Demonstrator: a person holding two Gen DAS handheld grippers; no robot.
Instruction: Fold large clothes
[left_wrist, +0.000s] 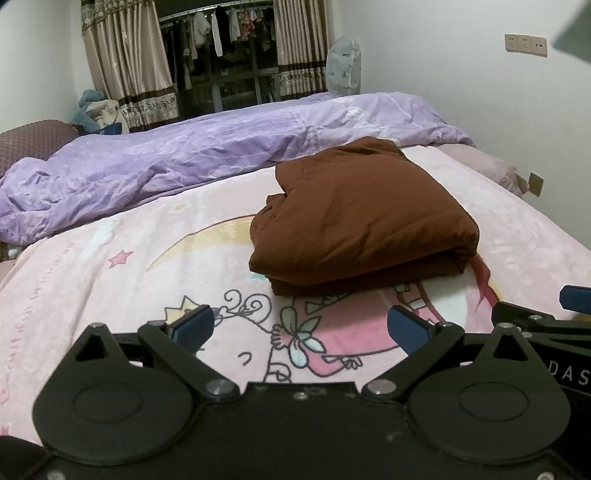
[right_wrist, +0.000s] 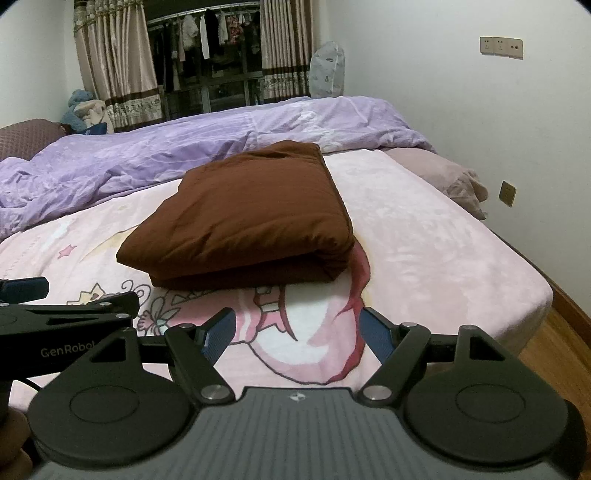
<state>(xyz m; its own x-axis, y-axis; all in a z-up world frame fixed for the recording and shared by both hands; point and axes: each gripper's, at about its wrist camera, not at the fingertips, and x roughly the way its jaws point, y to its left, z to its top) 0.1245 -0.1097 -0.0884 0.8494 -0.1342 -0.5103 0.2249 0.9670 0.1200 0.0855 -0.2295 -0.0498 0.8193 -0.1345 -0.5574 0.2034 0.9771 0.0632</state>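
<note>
The brown garment lies folded into a thick, squarish bundle on the pink cartoon-print blanket of the bed, just in front of the crumpled purple duvet. It looks soft, puffy and light, likely to sag and spring open if lifted by one layer. A safer hold would pinch the stacked near edge through all layers, one side each. The left hand-held gripper and right hand-held gripper both hover short of the garment, jaws spread wide, holding nothing.
</note>
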